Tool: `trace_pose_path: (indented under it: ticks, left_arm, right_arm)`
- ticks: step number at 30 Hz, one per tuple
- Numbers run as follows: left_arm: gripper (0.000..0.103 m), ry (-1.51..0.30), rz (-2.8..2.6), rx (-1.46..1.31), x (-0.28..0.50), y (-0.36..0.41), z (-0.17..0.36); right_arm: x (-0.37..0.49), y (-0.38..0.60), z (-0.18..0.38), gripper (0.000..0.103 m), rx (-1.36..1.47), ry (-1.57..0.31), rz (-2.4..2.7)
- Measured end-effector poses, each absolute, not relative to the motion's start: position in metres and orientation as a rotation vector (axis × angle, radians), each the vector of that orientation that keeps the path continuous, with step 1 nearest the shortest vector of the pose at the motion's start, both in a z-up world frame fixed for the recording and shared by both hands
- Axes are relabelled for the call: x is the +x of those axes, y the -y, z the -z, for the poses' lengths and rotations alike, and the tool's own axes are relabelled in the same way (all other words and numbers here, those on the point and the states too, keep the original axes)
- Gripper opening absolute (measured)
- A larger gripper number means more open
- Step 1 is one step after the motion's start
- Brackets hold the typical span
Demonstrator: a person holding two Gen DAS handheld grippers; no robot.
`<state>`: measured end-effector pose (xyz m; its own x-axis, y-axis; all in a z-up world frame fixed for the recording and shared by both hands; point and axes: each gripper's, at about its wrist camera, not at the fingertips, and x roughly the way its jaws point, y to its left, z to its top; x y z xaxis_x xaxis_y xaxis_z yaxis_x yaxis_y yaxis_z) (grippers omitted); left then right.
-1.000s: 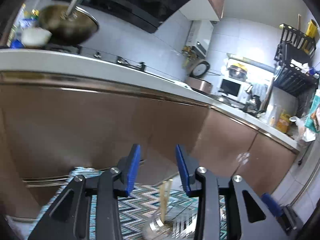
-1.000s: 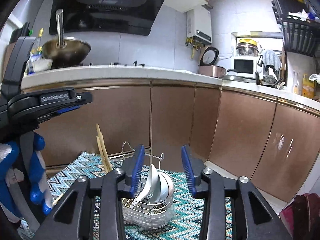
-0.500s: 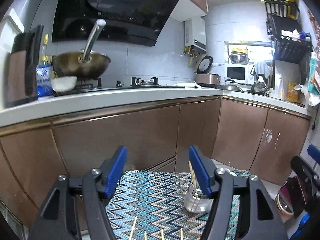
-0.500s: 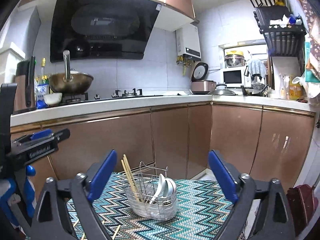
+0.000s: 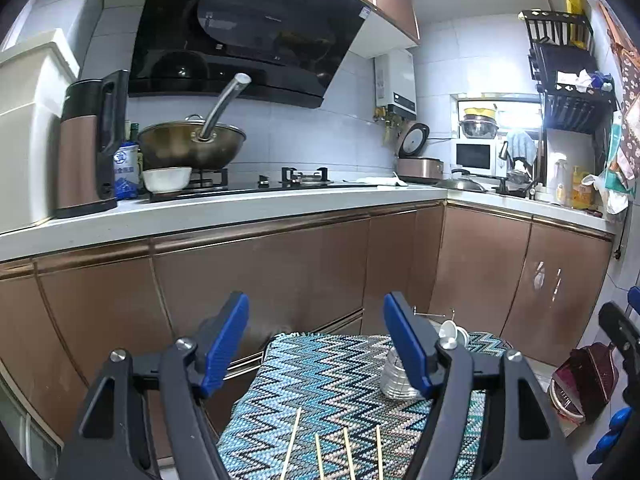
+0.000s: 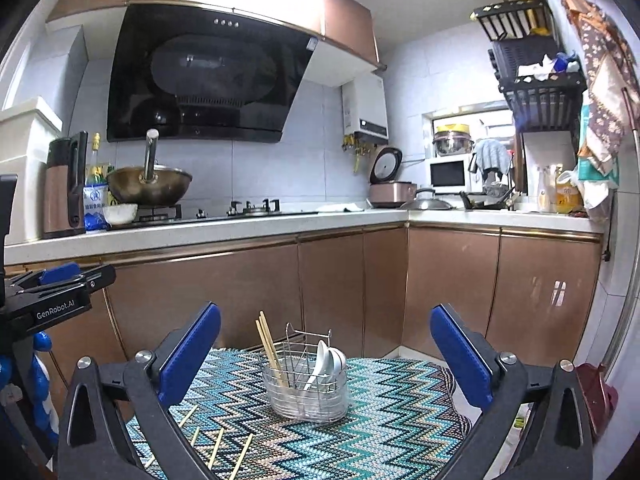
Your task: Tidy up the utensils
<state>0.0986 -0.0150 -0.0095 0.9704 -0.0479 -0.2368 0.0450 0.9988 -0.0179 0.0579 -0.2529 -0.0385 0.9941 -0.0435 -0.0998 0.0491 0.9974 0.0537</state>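
Observation:
A wire utensil caddy (image 6: 306, 388) in a clear tray stands on the zigzag mat (image 6: 392, 424). It holds upright chopsticks (image 6: 270, 344) on its left and white spoons (image 6: 328, 360) on its right. Several loose chopsticks (image 6: 216, 446) lie flat at the mat's near left. My right gripper (image 6: 325, 316) hangs back from the caddy, its jaws opening wide with nothing between them. In the left wrist view the caddy (image 5: 394, 380) is partly hidden behind the right finger, and the loose chopsticks (image 5: 320, 454) lie just below. My left gripper (image 5: 315, 312) is also opening and empty.
Brown cabinet doors (image 6: 248, 292) rise just behind the mat under a white countertop (image 6: 224, 232). A wok (image 6: 150, 188), a kettle (image 6: 64, 188) and a bowl (image 6: 120, 214) stand on it. A dark red bag (image 5: 580, 380) sits on the floor at the right.
Both grippers have drawn back and upward from the caddy while their jaws spread much wider. The left view has rolled level. The loose chopsticks on the mat have come into sight.

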Motion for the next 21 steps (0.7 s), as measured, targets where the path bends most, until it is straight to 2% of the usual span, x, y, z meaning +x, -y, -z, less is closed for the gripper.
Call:
trace_pose_path:
  ticks: [12,21]
  left_arm:
    - [0.069,-0.207,0.027,-0.003,0.058,-0.004,0.007]
    - [0.069,-0.166,0.038,-0.011,0.031,-0.021,0.003]
  right_arm:
    - [0.020,0.245,0.038,0.103,0.085,-0.122,-0.001]
    - [-0.017,0.248,0.024,0.103,0.119,-0.026,-0.051]
